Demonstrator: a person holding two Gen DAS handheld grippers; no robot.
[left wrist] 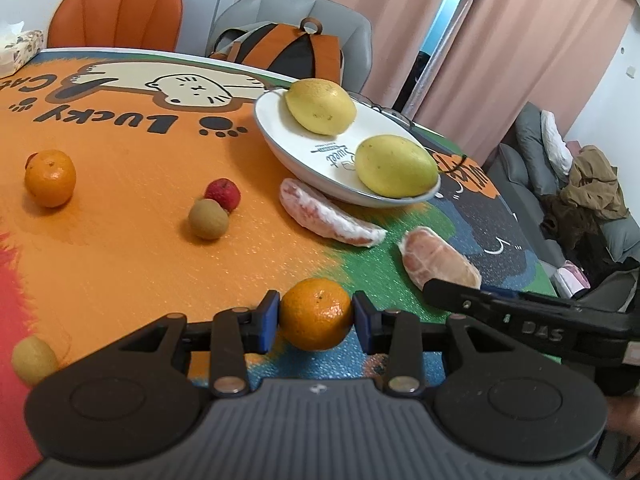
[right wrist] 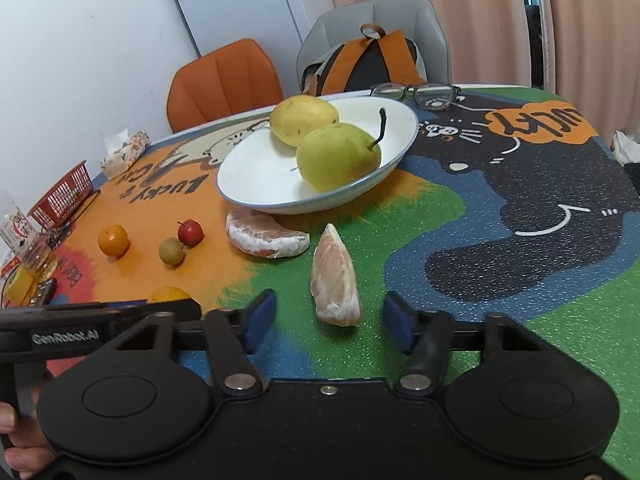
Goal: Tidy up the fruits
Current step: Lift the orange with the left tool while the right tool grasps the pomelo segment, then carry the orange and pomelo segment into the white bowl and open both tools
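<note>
Currently, left gripper (left wrist: 316, 316) clamps an orange (left wrist: 315, 314); right gripper (right wrist: 330, 324) gapes around a pomelo wedge (right wrist: 335, 280). Risk: over-squeezing could burst the soft wedge.

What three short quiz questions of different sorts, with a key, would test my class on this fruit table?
1. True or false: the left gripper is shut on an orange.
2. How many fruits lie in the white bowl?
3. What lies between the open fingers of the right gripper: A) peeled pomelo segment, B) the red fruit, C) eyeglasses?

Key: 1 true; 2 two; 3 A.
</note>
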